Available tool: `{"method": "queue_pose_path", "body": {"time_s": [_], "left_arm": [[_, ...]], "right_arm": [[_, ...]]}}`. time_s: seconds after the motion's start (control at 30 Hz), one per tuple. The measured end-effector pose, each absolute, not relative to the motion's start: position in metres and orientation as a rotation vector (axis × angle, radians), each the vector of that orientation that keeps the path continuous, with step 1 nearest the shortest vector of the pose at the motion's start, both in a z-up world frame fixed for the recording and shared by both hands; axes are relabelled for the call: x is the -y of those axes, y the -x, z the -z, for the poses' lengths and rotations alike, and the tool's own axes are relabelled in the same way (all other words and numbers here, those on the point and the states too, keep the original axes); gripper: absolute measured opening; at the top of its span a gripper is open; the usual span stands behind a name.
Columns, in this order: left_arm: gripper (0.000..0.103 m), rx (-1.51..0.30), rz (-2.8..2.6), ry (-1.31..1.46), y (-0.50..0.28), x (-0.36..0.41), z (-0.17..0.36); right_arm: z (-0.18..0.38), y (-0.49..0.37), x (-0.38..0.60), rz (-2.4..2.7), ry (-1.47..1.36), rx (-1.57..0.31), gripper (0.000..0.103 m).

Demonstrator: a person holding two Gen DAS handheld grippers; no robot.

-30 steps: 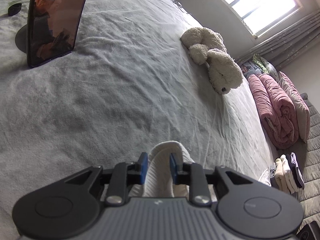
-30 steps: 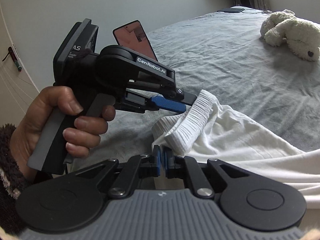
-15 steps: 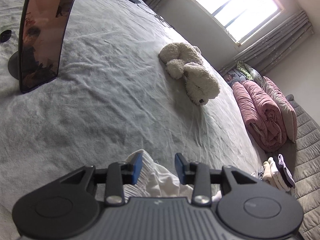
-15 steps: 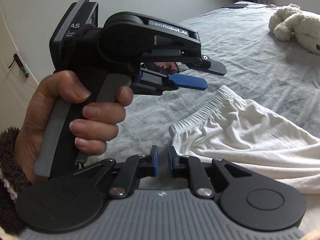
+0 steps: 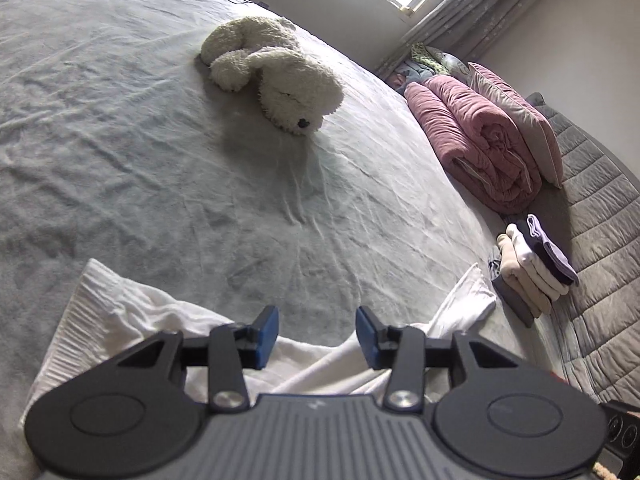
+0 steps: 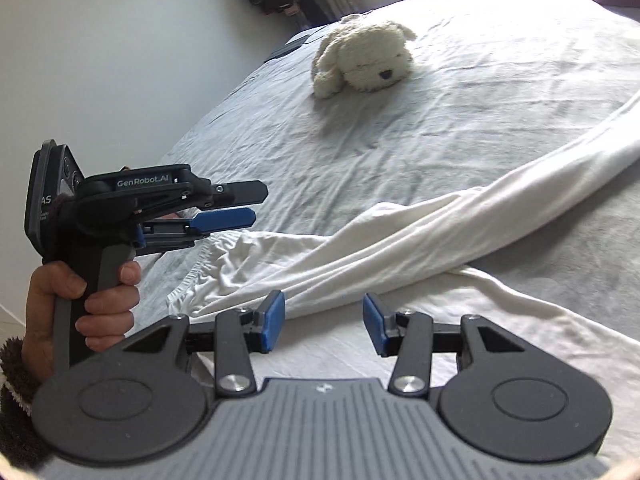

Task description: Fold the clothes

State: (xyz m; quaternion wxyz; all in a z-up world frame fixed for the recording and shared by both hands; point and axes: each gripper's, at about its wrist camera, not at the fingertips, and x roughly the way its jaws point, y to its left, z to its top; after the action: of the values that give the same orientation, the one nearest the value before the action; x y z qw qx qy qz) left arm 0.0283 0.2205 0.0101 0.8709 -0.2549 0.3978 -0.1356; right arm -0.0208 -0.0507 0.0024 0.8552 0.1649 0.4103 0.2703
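Note:
White pants (image 6: 400, 236) lie spread on the grey bed sheet (image 6: 480, 92); the ribbed waistband (image 5: 76, 320) is at the left and the legs run off to the right. My left gripper (image 5: 316, 334) is open and empty just above the pants near the waistband; it also shows in the right wrist view (image 6: 240, 208), held in a hand. My right gripper (image 6: 324, 322) is open and empty, low over the near leg of the pants.
A white plush dog (image 5: 276, 76) lies further up the bed. A rolled pink quilt (image 5: 476, 140) and pillow lie at the right edge. A stack of folded clothes (image 5: 532, 268) sits on a grey quilted surface (image 5: 600, 280) beside the bed.
Both grippers have opened and let go of the waistband, which now lies on the bed. Both views have swung right, and the phone on its stand has left view.

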Motion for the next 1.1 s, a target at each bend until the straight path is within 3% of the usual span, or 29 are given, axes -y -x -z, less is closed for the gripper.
{"method": "queue_pose_path", "body": {"time_s": [0.33,0.7,0.9,0.97,1.1], "left_arm": [[0.047,-0.869,0.425,0.451,-0.066,-0.124,-0.004],[0.045,-0.744,0.475,0.344,-0.055,-0.083,0.006],[0.044,-0.715,0.479,0.270,-0.059,-0.060,0.020],[0.043,-0.722,0.463,0.232,-0.059,-0.053,0.026],[0.027,-0.705,0.437,0.172,-0.052,-0.043,0.034]], "right_arm": [[-0.021,0.018,0.153,-0.285,-0.428,-0.945,0.052],[0.005,-0.015,0.216,-0.226,-0.744,-0.943,0.053],[0.007,-0.015,0.234,-0.193,-0.709,-0.976,0.053],[0.003,-0.013,0.241,-0.188,-0.688,-0.960,0.053],[-0.002,-0.012,0.248,-0.182,-0.610,-0.930,0.056]]}}
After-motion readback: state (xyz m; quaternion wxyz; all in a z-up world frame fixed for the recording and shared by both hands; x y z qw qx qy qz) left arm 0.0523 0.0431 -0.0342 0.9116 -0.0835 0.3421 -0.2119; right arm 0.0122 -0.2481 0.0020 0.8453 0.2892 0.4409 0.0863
